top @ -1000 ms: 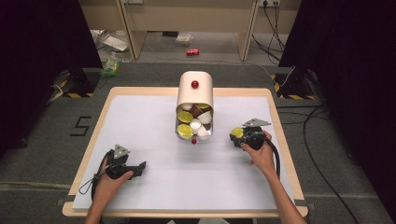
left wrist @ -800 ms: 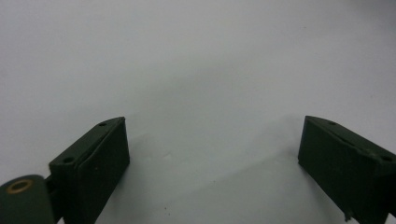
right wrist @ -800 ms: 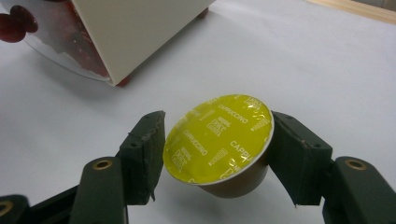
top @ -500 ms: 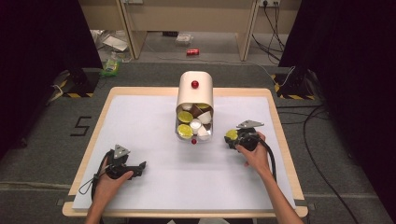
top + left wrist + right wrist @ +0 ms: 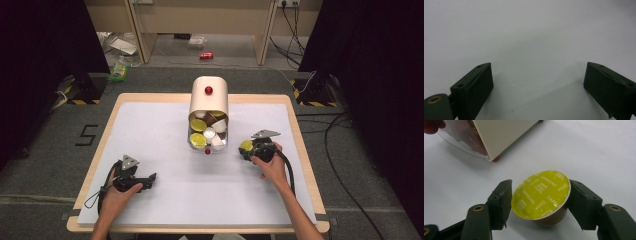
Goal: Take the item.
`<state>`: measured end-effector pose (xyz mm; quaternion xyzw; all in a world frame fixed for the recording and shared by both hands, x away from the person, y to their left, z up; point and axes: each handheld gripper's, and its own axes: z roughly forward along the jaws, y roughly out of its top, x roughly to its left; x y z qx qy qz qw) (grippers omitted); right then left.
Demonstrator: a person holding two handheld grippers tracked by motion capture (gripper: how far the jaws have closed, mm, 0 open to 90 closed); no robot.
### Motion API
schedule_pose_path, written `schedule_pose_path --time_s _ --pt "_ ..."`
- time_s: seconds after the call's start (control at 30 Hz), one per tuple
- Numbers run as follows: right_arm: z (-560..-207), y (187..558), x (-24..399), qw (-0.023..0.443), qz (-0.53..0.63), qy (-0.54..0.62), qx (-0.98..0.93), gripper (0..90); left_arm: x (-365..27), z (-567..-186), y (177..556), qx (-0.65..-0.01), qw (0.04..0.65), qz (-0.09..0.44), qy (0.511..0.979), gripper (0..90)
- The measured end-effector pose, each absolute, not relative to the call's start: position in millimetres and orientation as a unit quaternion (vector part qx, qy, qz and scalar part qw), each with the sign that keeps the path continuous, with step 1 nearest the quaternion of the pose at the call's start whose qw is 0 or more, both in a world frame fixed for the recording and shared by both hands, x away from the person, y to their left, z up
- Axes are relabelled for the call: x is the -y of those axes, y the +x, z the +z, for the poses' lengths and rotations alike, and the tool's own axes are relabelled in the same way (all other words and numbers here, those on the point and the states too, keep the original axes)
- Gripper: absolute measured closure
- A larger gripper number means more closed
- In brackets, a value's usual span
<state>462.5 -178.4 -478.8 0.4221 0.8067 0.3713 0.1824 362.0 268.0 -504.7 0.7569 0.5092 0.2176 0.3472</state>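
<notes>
A yellow-lidded coffee capsule [image 5: 541, 193] marked "cappuccino" sits between the jaws of my right gripper [image 5: 540, 198], just over the white table. Both pads touch its rim; the jaws have just been opening slightly with the capsule still between them. In the high view this gripper [image 5: 246, 148] and capsule [image 5: 246, 145] lie right of the cream dispenser box [image 5: 208, 100], whose open front shows several capsules [image 5: 207, 135]. My left gripper [image 5: 149, 179] rests at the front left, open, with bare table between its jaws [image 5: 537, 82].
The white mat [image 5: 165, 130] covers a wooden-edged table [image 5: 95, 165]. The dispenser's corner [image 5: 499, 137] stands just beyond the right gripper. A red knob [image 5: 208, 90] tops the box. Cables trail from both grippers; floor clutter lies beyond the table.
My right gripper has shifted a little to the left, toward the dispenser, with the yellow capsule between its jaws. The left gripper has not moved.
</notes>
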Motion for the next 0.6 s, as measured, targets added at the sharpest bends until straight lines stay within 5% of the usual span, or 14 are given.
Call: schedule_pose_path --time_s 0.23,0.6 --pt "-475 460 182 0.180 0.372 0.430 -0.802 26.6 -268 -505 362 -0.509 0.347 0.218 0.757 8.2" --pt "-459 448 190 0.185 0.385 0.433 -0.794 22.5 -268 -505 362 -0.509 0.348 0.217 0.757 8.2"
